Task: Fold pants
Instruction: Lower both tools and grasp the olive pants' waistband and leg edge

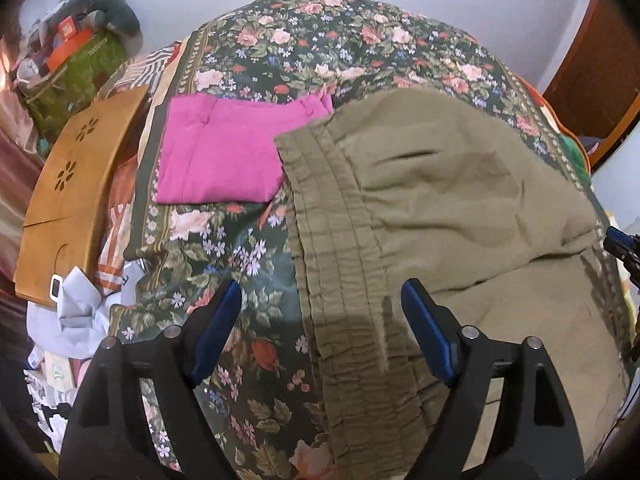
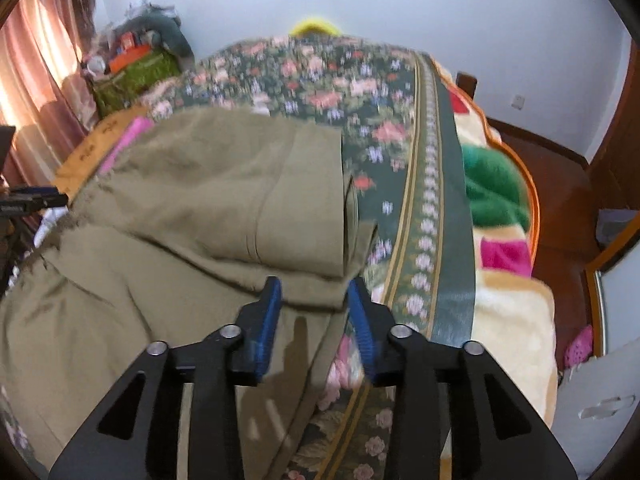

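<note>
1. Olive-khaki pants (image 1: 460, 200) lie spread on the floral bedspread (image 1: 320, 48) of the bed, and we see at least one fold already laid: in the right wrist view the leg end (image 2: 296, 196) rests doubled over the lower layer, its hems stacked at the right edge.
2. Gathered elastic, the waistband (image 1: 332, 264), runs down the left side of the pants in the left wrist view, lying flat and open to us.
3. Our left gripper (image 1: 320, 312) hangs above the waistband with its jaws spread wide and nothing between the blue pads (image 1: 426, 332); it holds no cloth.
4. Our right gripper (image 2: 314, 300) sits over the near edge of the folded layer, jaws partly apart. Cloth lies beneath the gap, yet the pads do not seem to press on it, so we judge it released.
5. A pink garment (image 1: 224, 152), already folded, lies beside the pants towards the wooden board (image 1: 80, 184); one corner of the pants overlaps it.
6. We judge the task to be midway: the lengthwise fold looks done, but the bundle is still broad and wrinkled.
7. What remains, as we see it, is a further fold to make a compact stack, then smoothing and perhaps setting it by the pink one.
</note>
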Demonstrator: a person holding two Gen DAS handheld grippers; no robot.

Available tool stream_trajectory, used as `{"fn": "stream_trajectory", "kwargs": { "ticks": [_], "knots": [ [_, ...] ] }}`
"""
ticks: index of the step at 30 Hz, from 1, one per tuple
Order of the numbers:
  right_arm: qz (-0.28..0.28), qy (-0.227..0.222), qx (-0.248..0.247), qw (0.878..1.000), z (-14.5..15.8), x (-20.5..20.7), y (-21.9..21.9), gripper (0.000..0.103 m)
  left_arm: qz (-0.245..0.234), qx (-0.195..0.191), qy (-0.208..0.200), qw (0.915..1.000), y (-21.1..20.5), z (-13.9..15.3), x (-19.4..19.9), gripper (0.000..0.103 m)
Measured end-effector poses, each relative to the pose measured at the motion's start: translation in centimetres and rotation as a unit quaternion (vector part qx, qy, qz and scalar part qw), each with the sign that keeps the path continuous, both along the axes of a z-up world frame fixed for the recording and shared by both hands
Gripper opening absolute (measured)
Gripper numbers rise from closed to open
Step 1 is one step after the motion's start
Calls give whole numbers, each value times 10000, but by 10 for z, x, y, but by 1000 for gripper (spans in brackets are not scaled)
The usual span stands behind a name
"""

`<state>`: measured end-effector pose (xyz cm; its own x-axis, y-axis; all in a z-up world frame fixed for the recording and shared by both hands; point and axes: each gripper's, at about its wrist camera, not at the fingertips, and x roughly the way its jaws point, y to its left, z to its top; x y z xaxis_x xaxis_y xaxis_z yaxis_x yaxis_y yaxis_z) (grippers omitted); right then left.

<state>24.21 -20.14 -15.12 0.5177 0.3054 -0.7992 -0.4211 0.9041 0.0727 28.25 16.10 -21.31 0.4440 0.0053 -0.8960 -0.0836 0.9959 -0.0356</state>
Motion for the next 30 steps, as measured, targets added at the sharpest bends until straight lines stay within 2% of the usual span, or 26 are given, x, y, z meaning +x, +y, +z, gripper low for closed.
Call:
{"fn": "stream_trajectory", "kwargs": {
  "ticks": [2,7,15,16,18,19,21,22,26,28,30],
  "knots": [
    [-34,-62,96,9999,4,6,2,41,-9,-5,0,10000,1,0,6,84],
    [-33,-2,87,10000,-5,23,9,43,-60,-15,109,9999,-1,-9,23,84],
    [94,426,270,9987,-33,42,17,42,-201,-35,430,9989,-7,-36,37,84],
    [122,449,321,9984,-35,42,18,34,-220,-92,452,9987,-8,-39,38,84],
    [169,386,265,9988,-35,42,22,26,-239,-168,456,9985,-8,-41,39,84],
    [192,323,216,9991,-34,41,22,15,-258,-200,455,9984,-9,-42,39,84],
    [285,184,146,9993,-30,40,24,12,-318,-162,403,9986,-13,-42,39,84],
    [355,111,81,9993,-28,40,24,8,-364,-66,343,9987,-15,-41,38,83],
    [531,-255,-301,9978,-19,37,30,6,-399,502,57,9979,-24,-33,35,58],
    [535,-402,-389,9970,-16,37,30,5,-314,695,-55,9971,-23,-30,33,53],
    [502,-509,-409,9966,-15,38,30,5,-237,758,-168,9967,-22,-28,32,53]
  ]
}}
